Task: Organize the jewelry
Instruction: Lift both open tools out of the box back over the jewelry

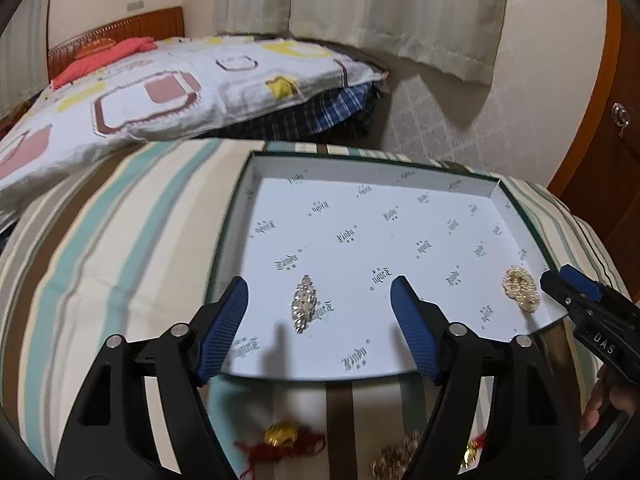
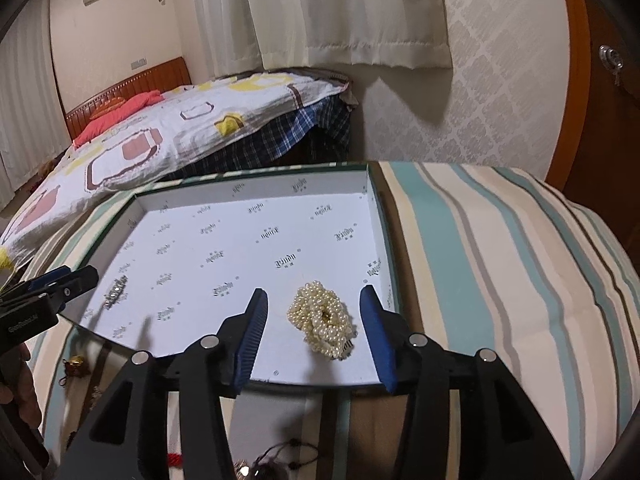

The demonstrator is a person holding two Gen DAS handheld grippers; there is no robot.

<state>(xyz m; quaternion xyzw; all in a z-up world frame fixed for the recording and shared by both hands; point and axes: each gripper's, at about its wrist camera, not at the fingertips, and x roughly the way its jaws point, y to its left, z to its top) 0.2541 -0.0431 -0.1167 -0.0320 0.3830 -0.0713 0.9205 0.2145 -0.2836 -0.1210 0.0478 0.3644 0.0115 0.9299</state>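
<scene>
Pearl cluster [image 2: 323, 322], creamy, bunched; silver brooch [image 1: 305, 303] elongated, glittery.

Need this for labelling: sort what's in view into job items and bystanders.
Job: box lid, rhinestone brooch, pearl bracelet, gold charm on red cord, gold piece, both open grippers.
Bystanders: bed, curtains, door.

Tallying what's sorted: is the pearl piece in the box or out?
In: the pearl piece lies on the box floor, between the open right gripper fingers.
</scene>
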